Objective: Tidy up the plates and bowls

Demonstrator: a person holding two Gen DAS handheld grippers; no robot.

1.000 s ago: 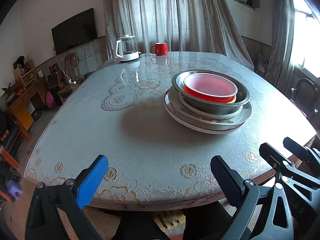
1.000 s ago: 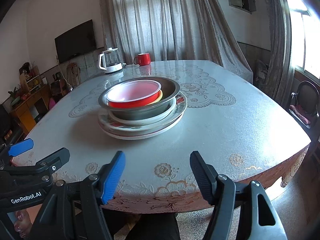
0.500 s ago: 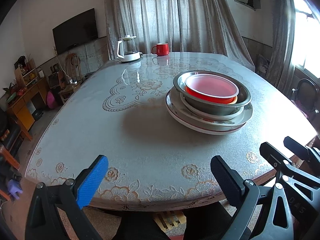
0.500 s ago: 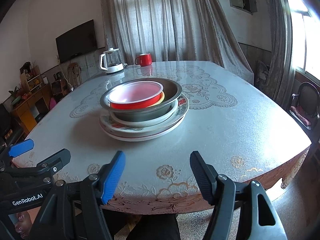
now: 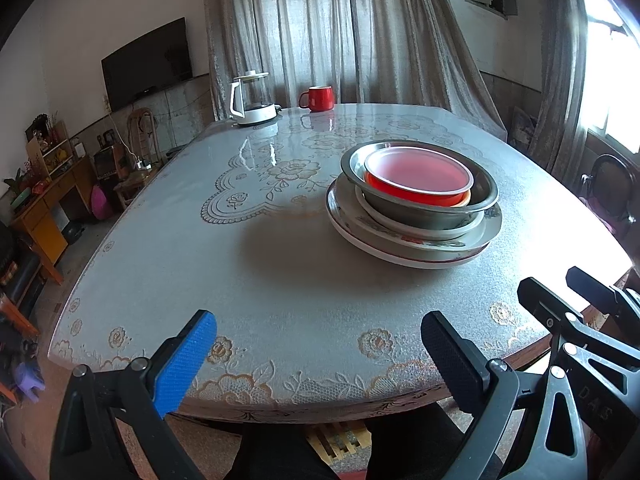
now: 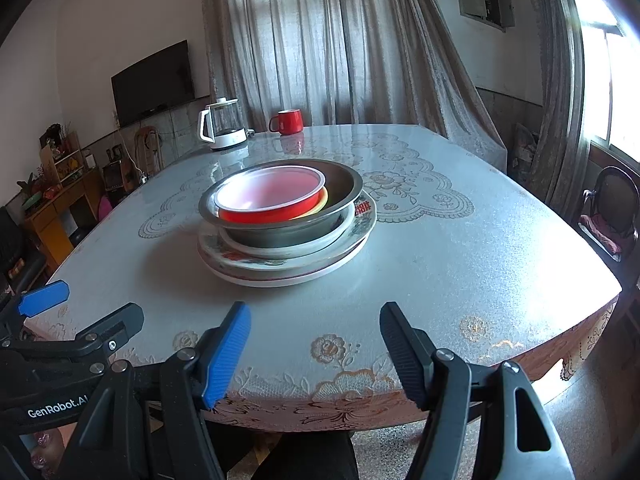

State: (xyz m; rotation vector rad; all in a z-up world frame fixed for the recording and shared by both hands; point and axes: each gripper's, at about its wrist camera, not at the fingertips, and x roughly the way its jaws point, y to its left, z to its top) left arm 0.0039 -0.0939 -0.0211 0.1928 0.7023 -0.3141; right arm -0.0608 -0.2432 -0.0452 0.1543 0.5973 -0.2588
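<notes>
One stack mid-table: red bowl (image 6: 269, 196) inside a metal bowl (image 6: 282, 222), on what looks like three plates (image 6: 286, 258). Both grippers, left (image 5: 318, 354) and right (image 6: 314, 350), spread wide and holding nothing, near the table (image 6: 460, 248) edge. One red mug (image 6: 287, 122) and one kettle (image 6: 222, 128) at the far side, curtains (image 6: 340, 48) and a TV (image 6: 152, 82) behind.

Your yellow bowl (image 6: 322, 202) shows only as a sliver under the red bowl (image 6: 272, 196); in the left wrist view it's barely a strip. Lower plates (image 6: 288, 268) show rims only, count unclear. Plate lettering (image 6: 362, 208) too small to read
</notes>
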